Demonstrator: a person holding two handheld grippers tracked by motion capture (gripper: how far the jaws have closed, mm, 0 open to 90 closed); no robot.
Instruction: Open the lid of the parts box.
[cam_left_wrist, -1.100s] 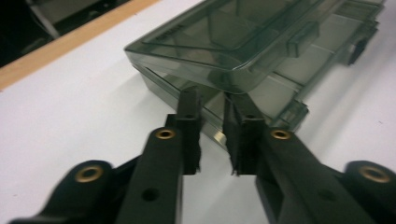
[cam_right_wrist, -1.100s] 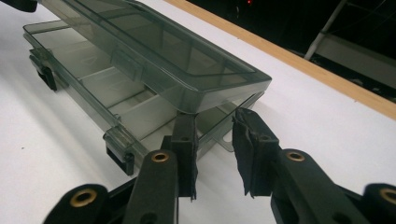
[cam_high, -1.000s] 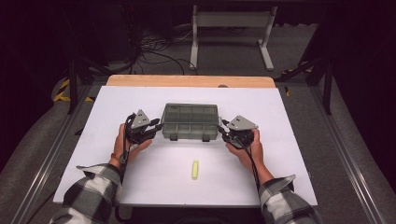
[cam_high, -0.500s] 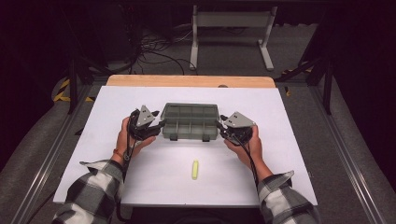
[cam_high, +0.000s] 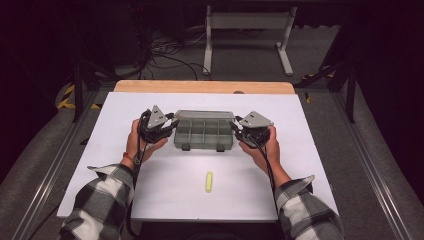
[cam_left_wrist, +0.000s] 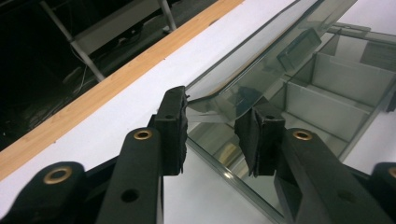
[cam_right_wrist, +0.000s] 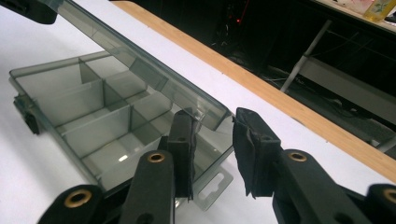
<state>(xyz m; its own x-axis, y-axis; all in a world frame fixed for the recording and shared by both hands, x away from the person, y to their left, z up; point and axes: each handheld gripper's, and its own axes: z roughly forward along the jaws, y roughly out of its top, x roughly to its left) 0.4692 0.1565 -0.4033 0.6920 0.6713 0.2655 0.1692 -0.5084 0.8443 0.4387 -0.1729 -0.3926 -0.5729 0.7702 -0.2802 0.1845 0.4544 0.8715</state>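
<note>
A clear grey compartment box (cam_high: 204, 136) lies mid-table with its dividers showing. Its hinged lid (cam_high: 204, 114) is lifted off the tray and tilts up toward the far side. My left gripper (cam_high: 172, 125) is at the box's left end, and in the left gripper view (cam_left_wrist: 211, 126) its jaws clamp the lid's corner (cam_left_wrist: 205, 100). My right gripper (cam_high: 236, 125) is at the right end, and in the right gripper view (cam_right_wrist: 212, 140) its jaws pinch the lid's other corner (cam_right_wrist: 208, 116). Below the raised lid (cam_right_wrist: 140, 60) the tray (cam_right_wrist: 84, 112) holds nothing.
A small yellow piece (cam_high: 209, 181) lies on the white tabletop (cam_high: 310, 165) in front of the box. A wooden strip (cam_high: 200, 86) edges the table's far side, with a metal stand (cam_high: 247, 30) and cables on the floor beyond.
Both grippers have closed in on the box's ends. The lid, flat a second ago, now stands raised off the tray.
</note>
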